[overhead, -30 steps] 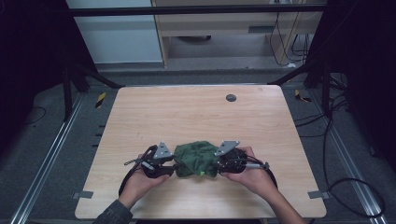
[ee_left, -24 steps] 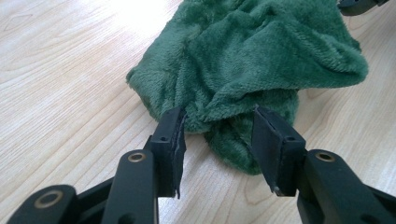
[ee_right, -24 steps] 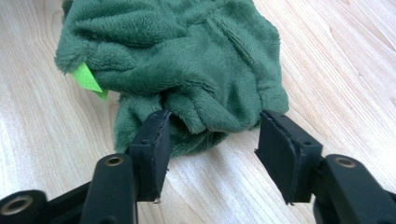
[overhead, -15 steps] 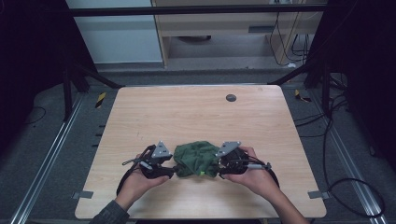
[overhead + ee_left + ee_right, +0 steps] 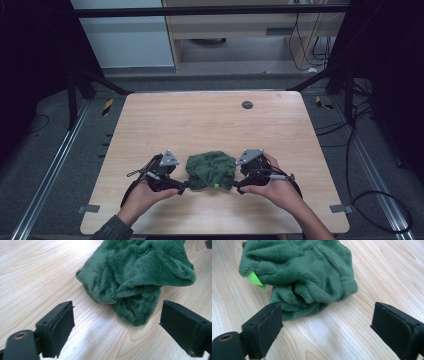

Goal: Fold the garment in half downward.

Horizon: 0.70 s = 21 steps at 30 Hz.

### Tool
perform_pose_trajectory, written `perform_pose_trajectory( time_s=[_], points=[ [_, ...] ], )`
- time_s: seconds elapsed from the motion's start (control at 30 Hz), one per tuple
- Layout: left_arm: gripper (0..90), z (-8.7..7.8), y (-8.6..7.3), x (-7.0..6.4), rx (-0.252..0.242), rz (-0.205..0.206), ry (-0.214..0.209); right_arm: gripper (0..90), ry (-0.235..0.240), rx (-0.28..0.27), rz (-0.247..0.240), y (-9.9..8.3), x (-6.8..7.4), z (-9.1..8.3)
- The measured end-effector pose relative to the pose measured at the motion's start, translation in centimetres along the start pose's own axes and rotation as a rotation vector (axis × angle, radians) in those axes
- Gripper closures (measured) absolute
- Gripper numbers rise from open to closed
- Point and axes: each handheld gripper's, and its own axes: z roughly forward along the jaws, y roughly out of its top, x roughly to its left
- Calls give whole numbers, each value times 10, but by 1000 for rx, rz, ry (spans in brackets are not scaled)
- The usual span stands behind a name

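A crumpled dark green fleece cloth (image 5: 211, 170) lies in a heap on the wooden table (image 5: 200, 125), near its front edge. My left gripper (image 5: 184, 187) sits just left of the heap, open, jaws facing the cloth (image 5: 140, 282) with bare wood between them. On the heap's right side my right gripper (image 5: 237, 186) is open too, its jaws apart in front of the cloth (image 5: 304, 277). A small bright green tag (image 5: 255, 279) sticks out of the cloth's edge. Neither gripper holds anything.
A small dark round disc (image 5: 247, 105) lies on the table near the back right. Cables trail from both grippers toward the front edge. Metal rails and dark frame legs flank the table on either side.
Both grippers have drawn slightly back from the cloth and stand open at its sides; the heap now lies free and a little more spread out.
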Motion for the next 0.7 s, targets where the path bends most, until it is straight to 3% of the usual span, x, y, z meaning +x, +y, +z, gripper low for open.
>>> perform_pose_trajectory(
  time_s=[0.33,0.7],
  points=[
    [65,-10,1,2,-10,6,3,61,-11,-31,-1,-5,-7,-12],
    [46,-25,-8,12,-31,-1,25,61,-51,-49,48,-21,-22,-26]
  ],
)
